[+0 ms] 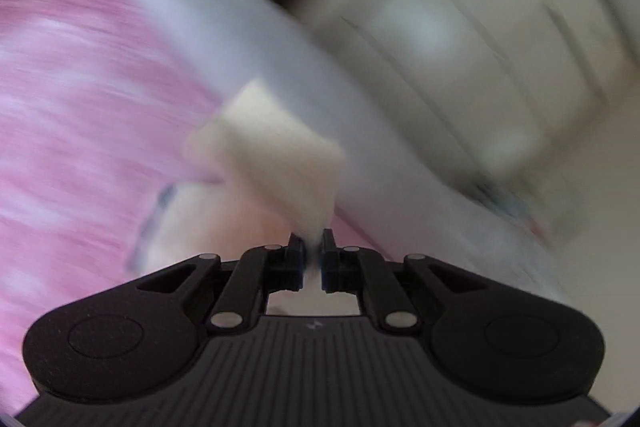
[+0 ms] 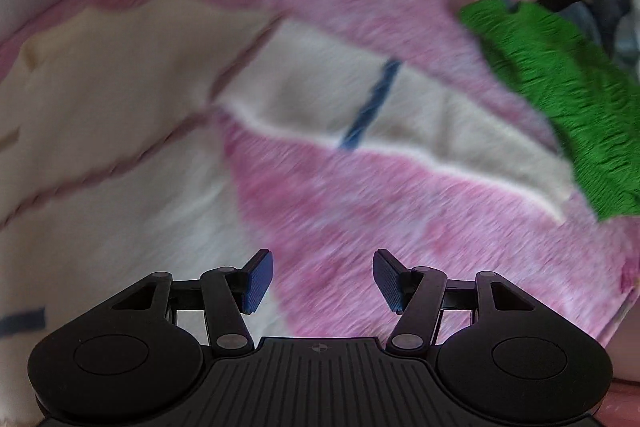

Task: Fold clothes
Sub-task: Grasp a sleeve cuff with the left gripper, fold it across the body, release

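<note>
**Cream garment pinched at the left, spread below the right**

Between the nearly closed fingers of the left gripper (image 1: pixel 313 247) a corner of the cream garment (image 1: pixel 276 155) is clamped, the cloth rising from the fingertips as a folded flap. Behind that flap lies the pink fleece blanket (image 1: pixel 80 99), with a pale lavender sheet (image 1: pixel 248 39) along the blanket's far edge; this whole view is heavily motion-blurred, and the pale background beyond the sheet cannot be made out.

The right gripper (image 2: pixel 322 279) stands wide apart and empty, its blue pads (image 2: pixel 258 281) hovering over the blanket near the garment's edge; whether they touch the fleece cannot be told.

Only the right wrist view shows the garment spread out: its cream body covers the blanket's left side, and one sleeve reaches out toward the blanket's right edge, crossed by a dark blue stripe (image 2: pixel 370 105). Thin pinkish lines run across the body, and another blue mark sits near the lower left. A bright green knitted cloth (image 2: pixel 560 99) lies on the blanket's right edge, just beside the sleeve's end, with grey and dark clothes (image 2: pixel 600 11) heaped behind it.
</note>
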`<state>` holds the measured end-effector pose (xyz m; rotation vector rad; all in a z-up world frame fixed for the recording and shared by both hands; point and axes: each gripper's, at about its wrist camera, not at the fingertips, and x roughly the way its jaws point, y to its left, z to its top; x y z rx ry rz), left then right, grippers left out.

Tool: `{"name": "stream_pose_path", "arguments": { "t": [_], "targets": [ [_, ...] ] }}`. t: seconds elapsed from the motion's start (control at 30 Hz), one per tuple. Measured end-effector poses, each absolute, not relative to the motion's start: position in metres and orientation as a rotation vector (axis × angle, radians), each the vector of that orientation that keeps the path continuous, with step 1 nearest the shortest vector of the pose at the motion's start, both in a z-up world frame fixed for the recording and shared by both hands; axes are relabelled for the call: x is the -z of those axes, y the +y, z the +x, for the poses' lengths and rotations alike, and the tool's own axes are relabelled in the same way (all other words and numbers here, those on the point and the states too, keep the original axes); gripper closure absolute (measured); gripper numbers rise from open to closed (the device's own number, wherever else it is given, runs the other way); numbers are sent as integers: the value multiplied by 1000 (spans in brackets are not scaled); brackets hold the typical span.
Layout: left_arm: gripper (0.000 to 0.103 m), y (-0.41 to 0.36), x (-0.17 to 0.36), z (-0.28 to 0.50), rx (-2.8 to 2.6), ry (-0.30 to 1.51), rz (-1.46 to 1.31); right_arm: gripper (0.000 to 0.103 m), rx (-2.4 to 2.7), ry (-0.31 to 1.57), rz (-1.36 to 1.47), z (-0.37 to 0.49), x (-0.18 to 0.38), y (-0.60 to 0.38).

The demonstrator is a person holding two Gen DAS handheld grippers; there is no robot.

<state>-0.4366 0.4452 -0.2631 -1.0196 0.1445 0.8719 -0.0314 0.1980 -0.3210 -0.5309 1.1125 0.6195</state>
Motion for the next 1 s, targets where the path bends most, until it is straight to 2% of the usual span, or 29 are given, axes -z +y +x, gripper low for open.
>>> {"name": "stream_pose_path", "arguments": {
  "t": [0.07, 0.2, 0.37, 0.57, 0.63, 0.77, 0.8, 0.83, 0.87, 0.9, 1.0],
  "targets": [
    [81, 430, 279, -386, -745, 233, -1074, 43, -613, 1084, -510, -22, 316, 197],
    [80, 406, 316, -315, -603, 454, -1154, 43, -646, 1063, -482, -12, 310, 201],
    [80, 411, 327, -341, -689, 539, -1147, 43, -754, 1140, -369, -5, 315, 214],
    [80, 435, 329, -388, -809, 558, -1149, 44, -932, 1419, 29, -16, 355, 254],
    [80, 443, 329, -403, -850, 564, -1149, 51, -940, 1500, 125, -25, 375, 272],
    [80, 455, 332, -416, -886, 562, -1140, 54, -889, 1588, 194, -42, 413, 305],
    [80, 458, 333, -417, -889, 560, -1136, 56, -886, 1566, 188, -45, 414, 311],
    [80, 460, 334, -418, -893, 558, -1133, 75, -902, 1532, 176, -47, 412, 318],
    [80, 463, 335, -419, -897, 556, -1129, 88, -938, 1483, 151, -49, 405, 325],
    [80, 465, 336, -420, -901, 554, -1126, 93, -973, 1434, 126, -52, 398, 332],
    [80, 473, 338, -423, -913, 548, -1116, 94, -1032, 1268, 85, -48, 371, 339]
  ]
}}
